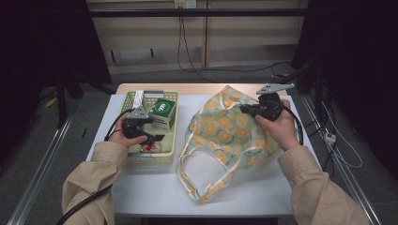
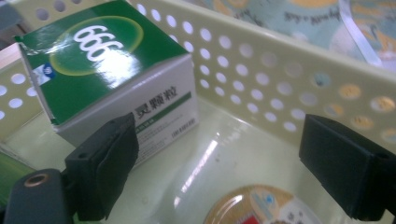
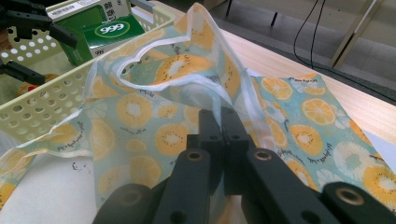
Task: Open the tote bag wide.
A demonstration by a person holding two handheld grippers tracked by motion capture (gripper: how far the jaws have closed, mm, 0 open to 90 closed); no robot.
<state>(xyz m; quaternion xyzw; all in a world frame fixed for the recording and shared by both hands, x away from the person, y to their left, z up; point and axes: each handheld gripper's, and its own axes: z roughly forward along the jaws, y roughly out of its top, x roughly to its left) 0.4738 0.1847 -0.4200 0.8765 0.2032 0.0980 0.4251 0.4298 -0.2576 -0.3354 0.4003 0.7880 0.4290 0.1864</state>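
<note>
Currently your white rectangular table (image 1: pixel 155 192) carries the largest item, a thin fabric tote bag printed with orange fruit slices on pale teal (image 1: pixel 225 136), lying crumpled right of centre with its handle loop toward you. Your right gripper (image 1: pixel 244 109) is clenched on the bag's upper edge; in the right gripper view the jaws meet on a fold of the cloth (image 3: pixel 219 100) and lift it. Just left of the bag sits the pale yellow perforated plastic basket (image 1: pixel 174 123). Inside it, at the far end, stands a green and white cardboard box (image 2: pixel 109 77). Your left gripper (image 2: pixel 217 168) hangs released inside the basket, jaws wide apart, nothing clamped. Below them lies a small round gold-rimmed lid (image 2: pixel 261 207), partly cut off.
</note>
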